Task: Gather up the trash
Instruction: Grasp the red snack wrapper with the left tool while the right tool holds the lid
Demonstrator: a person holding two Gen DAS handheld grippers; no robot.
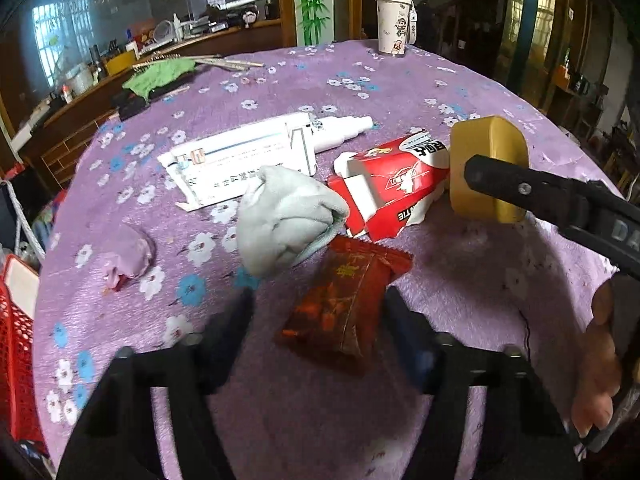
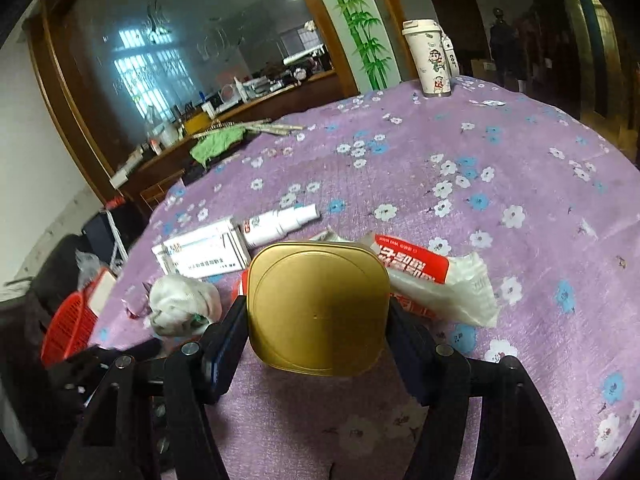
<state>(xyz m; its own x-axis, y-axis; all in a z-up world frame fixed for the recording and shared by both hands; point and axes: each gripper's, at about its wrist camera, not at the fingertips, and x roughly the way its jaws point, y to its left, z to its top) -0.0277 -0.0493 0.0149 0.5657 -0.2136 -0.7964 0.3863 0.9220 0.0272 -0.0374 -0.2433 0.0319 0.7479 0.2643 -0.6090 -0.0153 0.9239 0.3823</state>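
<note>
1. While the left tool [image 1: 320, 312] hangs low over the purple flowered worktop [image 1: 400, 92], its fingers straddle a dark red snack wrapper [image 1: 344, 300] lying flat; they stand partly open, apart from the wrapper's sides, holding nothing.
2. At twelve o'clock from the wrapper sits a crumpled grey-white tissue wad [image 1: 284, 220], touching a torn red-and-white carton [image 1: 384, 188] at its two o'clock.
3. Beyond the wad lie a white medicine box [image 1: 240, 164] and a white spray bottle [image 1: 340, 132].
4. In the right wrist view, the right tool [image 2: 318, 312] is clamped on a gold rounded-square tin [image 2: 320, 304], both fingers pressing its sides.
5. A red-and-white plastic wrapper [image 2: 432, 272] lies at two o'clock from the tin.
6. A lidded cartoon cup [image 1: 394, 24] stands at the far edge; a red basket [image 1: 16, 344] sits off the worktop at nine o'clock.
</note>
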